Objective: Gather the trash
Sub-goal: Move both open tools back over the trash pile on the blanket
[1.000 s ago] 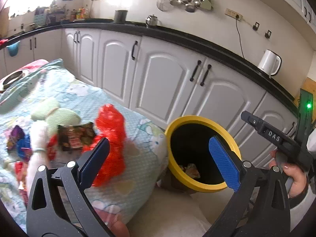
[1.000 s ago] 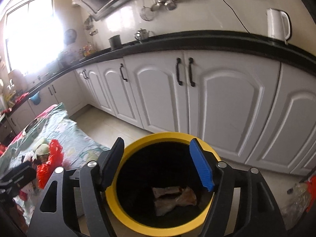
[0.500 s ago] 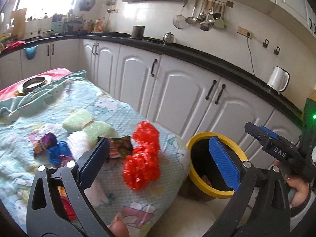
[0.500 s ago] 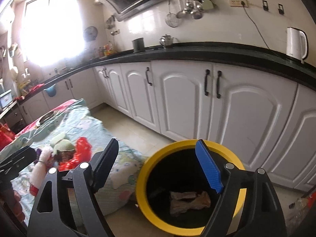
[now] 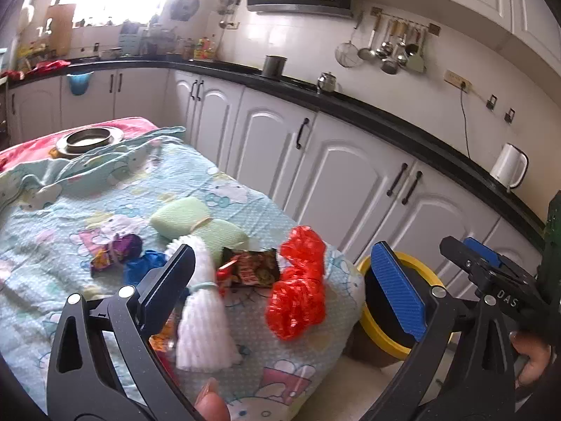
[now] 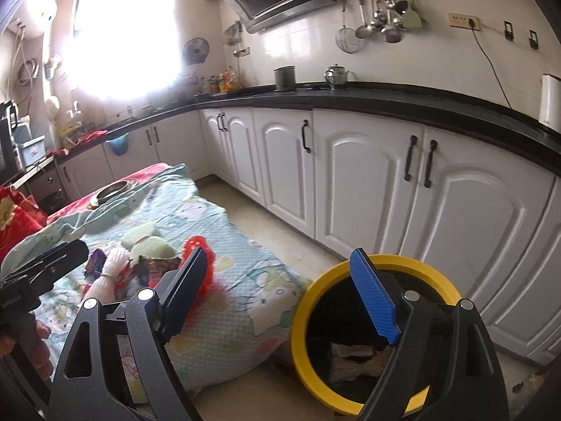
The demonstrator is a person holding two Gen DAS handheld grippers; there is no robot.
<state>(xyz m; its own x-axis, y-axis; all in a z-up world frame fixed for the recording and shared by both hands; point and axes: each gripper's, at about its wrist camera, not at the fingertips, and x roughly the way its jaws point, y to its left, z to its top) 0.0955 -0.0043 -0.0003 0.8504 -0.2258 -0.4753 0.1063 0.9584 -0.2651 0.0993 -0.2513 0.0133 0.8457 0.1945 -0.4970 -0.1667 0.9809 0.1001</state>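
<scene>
A kitchen seen from two hand-held tools, each with one black finger and one blue-padded finger.

The left tool [image 5: 280, 291] stands wide apart, with nothing between its fingers. It points slightly downward over a low surface covered by a pale blue cartoon-print cloth [image 5: 70, 217]. Just beyond its fingertips lies a cluster of trash: a crumpled bright red plastic net [image 5: 298, 287], a dark printed snack wrapper [image 5: 256, 270], a white fringed bundle tied with a band [image 5: 201, 315], two pale green foam pads [image 5: 189, 217], a blue crumpled scrap [image 5: 140, 266] and a purple wrapper [image 5: 119, 249]. The white bundle sits closest, beside the black finger; the red net lies between the two fingers in the view but farther off, not touched. A fingertip [image 5: 210, 403] shows at the bottom edge.

The right tool [image 6: 277, 294] has just been opening, and its fingers are now wide with nothing between them. It tilts downward toward a round black bin with a yellow rim [image 6: 350, 270] standing on the floor against the cloth-covered surface. Crumpled brownish wrappers [image 6: 350, 354] lie at the bin's bottom. The blue finger overlaps the bin's opening in the view; the black finger overlaps the red net on the cloth.

In the left view, the right hand [image 5: 529, 354] grips its tool's handle at the far right, near the bin. White cabinets [image 6: 385, 193] under a black worktop run behind.
</scene>
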